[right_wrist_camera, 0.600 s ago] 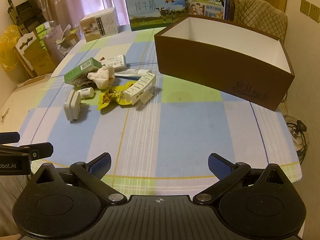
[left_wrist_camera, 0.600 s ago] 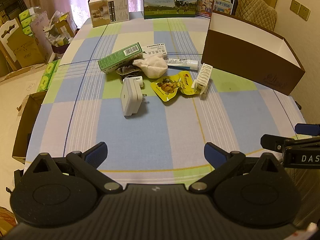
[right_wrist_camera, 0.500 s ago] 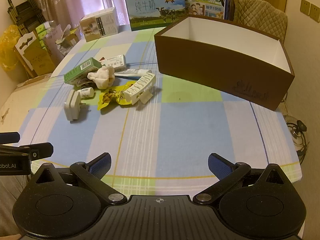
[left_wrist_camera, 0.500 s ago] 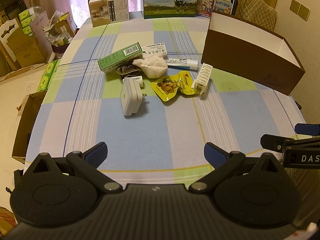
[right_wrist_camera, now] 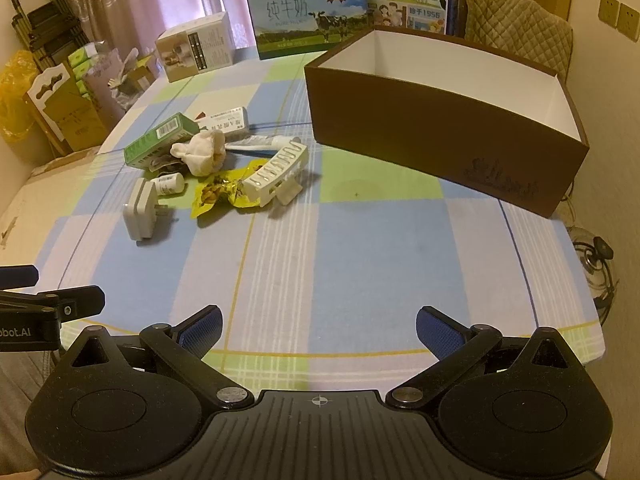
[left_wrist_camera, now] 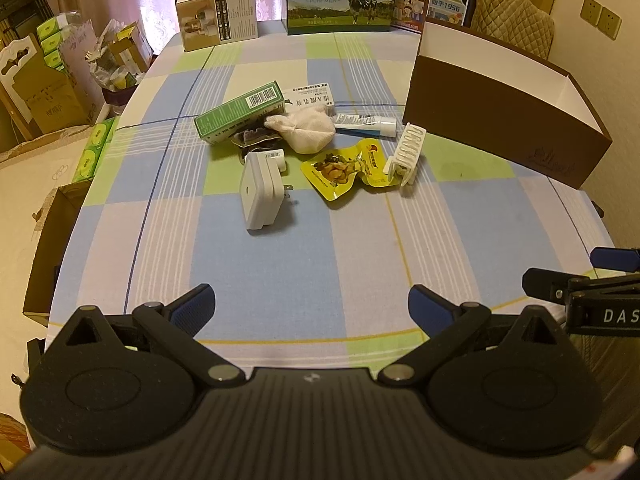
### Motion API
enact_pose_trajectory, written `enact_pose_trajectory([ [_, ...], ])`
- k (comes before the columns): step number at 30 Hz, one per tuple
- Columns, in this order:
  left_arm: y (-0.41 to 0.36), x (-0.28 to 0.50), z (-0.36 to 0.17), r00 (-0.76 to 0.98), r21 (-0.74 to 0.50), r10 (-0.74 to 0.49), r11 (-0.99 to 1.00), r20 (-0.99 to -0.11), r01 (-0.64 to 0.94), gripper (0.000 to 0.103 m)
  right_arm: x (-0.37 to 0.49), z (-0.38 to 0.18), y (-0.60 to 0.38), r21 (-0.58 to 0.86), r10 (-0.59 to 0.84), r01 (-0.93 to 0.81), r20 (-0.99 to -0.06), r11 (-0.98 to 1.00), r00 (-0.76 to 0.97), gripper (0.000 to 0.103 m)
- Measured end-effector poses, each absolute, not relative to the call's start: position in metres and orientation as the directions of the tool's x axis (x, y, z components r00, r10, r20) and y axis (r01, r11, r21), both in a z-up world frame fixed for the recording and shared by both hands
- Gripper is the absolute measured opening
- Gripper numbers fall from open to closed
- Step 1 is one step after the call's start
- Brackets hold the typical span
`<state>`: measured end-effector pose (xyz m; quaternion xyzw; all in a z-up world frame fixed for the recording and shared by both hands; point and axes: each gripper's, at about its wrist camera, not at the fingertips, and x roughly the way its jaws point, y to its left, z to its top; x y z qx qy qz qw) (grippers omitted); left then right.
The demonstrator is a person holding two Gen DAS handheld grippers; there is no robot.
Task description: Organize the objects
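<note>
Clutter pile (left_wrist_camera: 308, 148) lies beside brown box (right_wrist_camera: 440, 120); both grippers' jaws spread wide, empty, nothing between.

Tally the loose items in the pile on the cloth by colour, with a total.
White: 6 — plug, hair clip, cloth pouch, small bottle, tube, white carton
Green: 1 — green carton
Yellow: 1 — snack packet
Dark: 1 — dark wrapper
Total: 9
</note>
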<state>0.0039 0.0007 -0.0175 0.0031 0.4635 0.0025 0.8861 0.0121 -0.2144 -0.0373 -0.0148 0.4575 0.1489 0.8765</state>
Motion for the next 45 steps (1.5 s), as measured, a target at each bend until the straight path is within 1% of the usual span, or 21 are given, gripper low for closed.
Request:
enact_pose_trajectory([
  [15, 0.0, 0.006, -0.029, 0.561, 0.005, 0.005, 1.0, -0.828, -0.002, 0.102, 0.015, -0.04, -0.215, 0.109, 0.241, -0.269, -0.818, 0.957, 0.523, 0.101],
  [28, 0.005, 0.016, -0.026, 0.549, 0.002, 0.006, 1.0, -0.836, -0.009, 0.102, 0.023, -0.046, -0.215, 0.098, 0.227, -0.265, -0.827, 0.959, 0.514, 0.101],
  [38, 0.022, 0.033, -0.03, 0.547, -0.004, 0.022, 0.999, -0.837, -0.045, 0.102, 0.039, -0.049, -0.208, 0.101, 0.246, -0.287, -0.812, 0.953, 0.529, 0.101],
  [45, 0.029, 0.054, -0.028, 0.571, -0.004, 0.029, 0.998, -0.82, -0.057, 0.102, 0.059, -0.044, -0.196, 0.113, 0.269, -0.3, -0.791, 0.947, 0.55, 0.101],
])
